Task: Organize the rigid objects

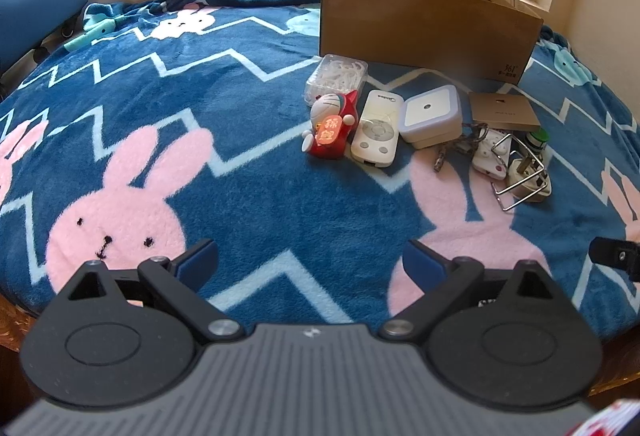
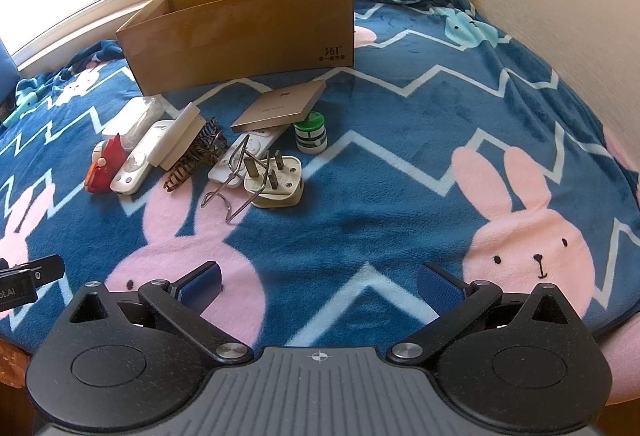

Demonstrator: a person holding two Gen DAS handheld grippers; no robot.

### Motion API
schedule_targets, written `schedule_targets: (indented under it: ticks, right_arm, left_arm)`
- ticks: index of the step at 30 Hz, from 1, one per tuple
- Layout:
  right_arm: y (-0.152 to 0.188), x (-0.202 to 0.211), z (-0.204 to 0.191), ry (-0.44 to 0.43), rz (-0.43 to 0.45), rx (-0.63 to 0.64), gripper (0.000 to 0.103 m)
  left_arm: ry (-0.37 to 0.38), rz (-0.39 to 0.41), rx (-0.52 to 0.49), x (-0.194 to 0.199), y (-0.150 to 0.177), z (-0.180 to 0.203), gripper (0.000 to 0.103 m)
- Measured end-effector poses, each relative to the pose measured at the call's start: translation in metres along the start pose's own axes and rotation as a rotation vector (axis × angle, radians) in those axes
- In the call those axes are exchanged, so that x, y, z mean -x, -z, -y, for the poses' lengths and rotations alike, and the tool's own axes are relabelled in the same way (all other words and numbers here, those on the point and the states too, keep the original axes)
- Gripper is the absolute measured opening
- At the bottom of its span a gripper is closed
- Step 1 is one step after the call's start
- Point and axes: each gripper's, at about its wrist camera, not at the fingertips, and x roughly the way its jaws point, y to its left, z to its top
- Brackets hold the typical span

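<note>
1. Your left tongs (image 1: 310, 262) and right tongs (image 2: 319, 282) both hang spread apart, empty, over the bed (image 2: 400, 156).
2. The plug (image 2: 276, 180), remote (image 1: 376, 130) and toy (image 1: 332, 126) cluster just before the open cardboard box (image 2: 240, 36), handy for dropping in.

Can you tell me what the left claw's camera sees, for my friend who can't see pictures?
The open left claw hovers over a blue bunny blanket, holding nothing. Ahead lies a cluster of small things: a red cat figurine, a white remote, a square night light and a white plug. Behind them stands an open cardboard box by the window.
</note>
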Motion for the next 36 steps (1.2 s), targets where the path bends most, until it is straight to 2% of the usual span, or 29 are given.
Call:
schedule_targets:
  ticks: [10, 24, 35, 36]
  right_arm:
    - [0.003, -0.006, 0.008, -0.001, 0.008, -0.004, 0.101]
    - [-0.006, -0.022, 0.006, -0.009, 0.097, 0.081, 0.101]
    - [-0.014, -0.038, 0.002, -0.135, 0.145, 0.030, 0.101]
    - [-0.015, -0.039, 0.000, -0.146, 0.151, 0.026, 0.095]
  left_arm:
    - [0.019, 0.002, 0.003, -0.004, -0.002, 0.001, 0.094]
    - [0.028, 0.039, -0.037, -0.020, -0.021, -0.005, 0.094]
    - [0.022, 0.030, -0.062, -0.054, -0.034, -0.005, 0.094]
    - [0.022, 0.033, -0.066, -0.057, -0.035, -0.004, 0.094]
